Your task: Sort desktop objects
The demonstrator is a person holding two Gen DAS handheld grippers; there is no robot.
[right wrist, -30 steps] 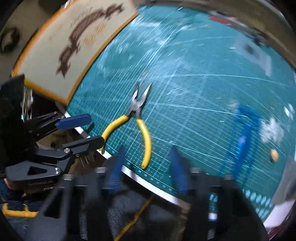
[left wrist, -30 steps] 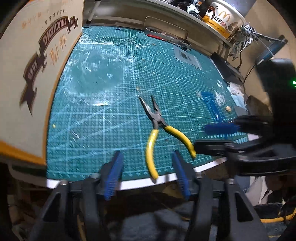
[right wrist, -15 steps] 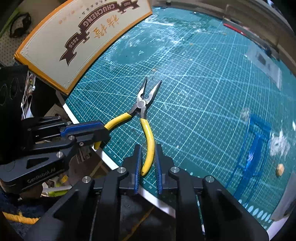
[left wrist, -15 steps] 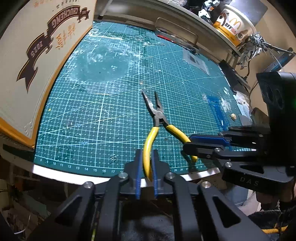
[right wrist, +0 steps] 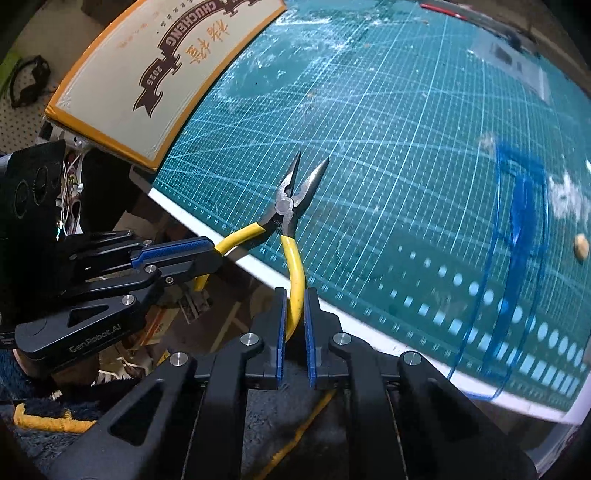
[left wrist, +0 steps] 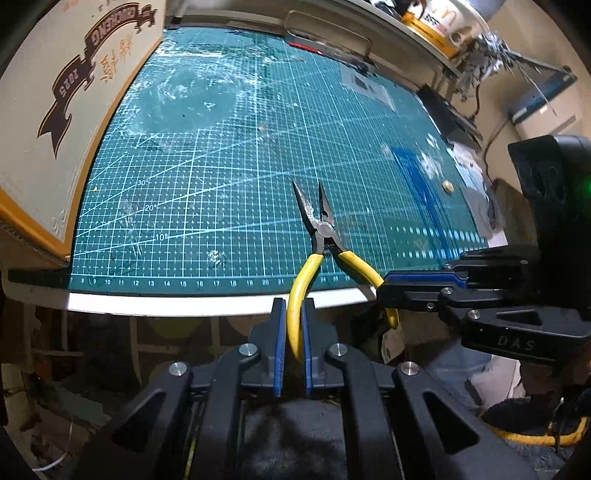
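Note:
Needle-nose pliers with yellow handles are held over the near edge of the green cutting mat, their metal tips spread apart. My left gripper is shut on the pliers' left handle. My right gripper is shut on the other handle; it shows in the left wrist view at the right. The pliers show in the right wrist view, with the left gripper clamped on the far handle.
A white box with an orange rim and brown lettering lies along the mat's left side. A clear blue ruler lies on the mat's right part, a small beige crumb beside it. A shelf with a paper cup runs behind.
Both grippers went from open to shut, one on each pliers handle. The pliers have been pulled back toward the mat's near edge, so the handles now overhang it.

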